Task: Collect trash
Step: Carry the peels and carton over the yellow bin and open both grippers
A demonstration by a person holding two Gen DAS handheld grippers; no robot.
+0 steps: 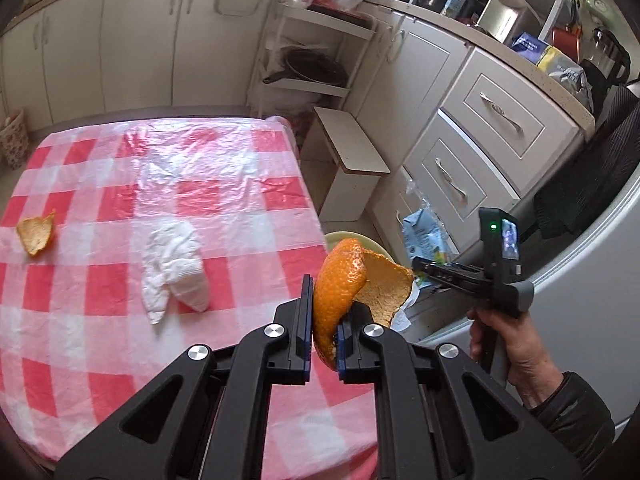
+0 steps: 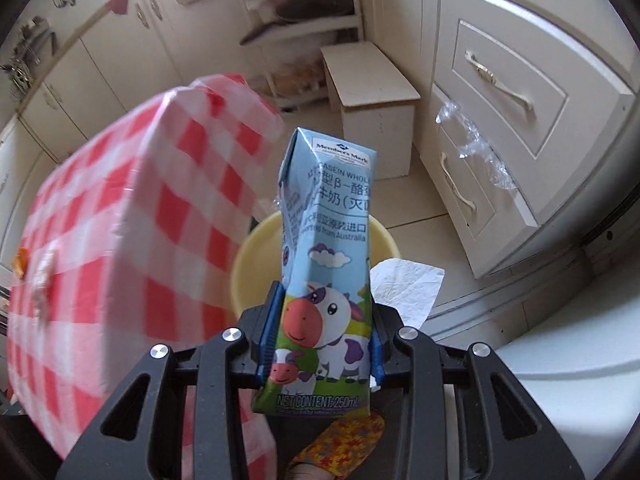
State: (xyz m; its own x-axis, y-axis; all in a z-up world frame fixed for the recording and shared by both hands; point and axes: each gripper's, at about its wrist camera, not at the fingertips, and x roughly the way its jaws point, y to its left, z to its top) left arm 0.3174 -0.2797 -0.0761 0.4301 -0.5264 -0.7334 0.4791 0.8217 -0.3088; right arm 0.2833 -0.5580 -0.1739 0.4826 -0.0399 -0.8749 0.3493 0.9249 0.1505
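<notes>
My left gripper [image 1: 322, 320] is shut on a large orange peel [image 1: 344, 280] and holds it at the right edge of the table with the red checked cloth [image 1: 120, 280]. A crumpled white tissue [image 1: 176, 272] and a second, small orange peel [image 1: 36, 234] lie on the cloth. My right gripper [image 2: 320, 332] is shut on a light blue milk carton [image 2: 324, 264] and holds it upright above a yellow bin [image 2: 248, 264] on the floor. The right gripper [image 1: 424, 266] and the carton [image 1: 422, 236] also show in the left wrist view, right of the table.
A white tissue [image 2: 404, 284] lies at the bin's right rim. A small white stool [image 2: 372, 100] stands on the floor beyond the bin. White drawers [image 2: 500, 120] with a plastic wrap [image 2: 476, 148] are on the right. A white appliance [image 2: 560, 380] is close at the lower right.
</notes>
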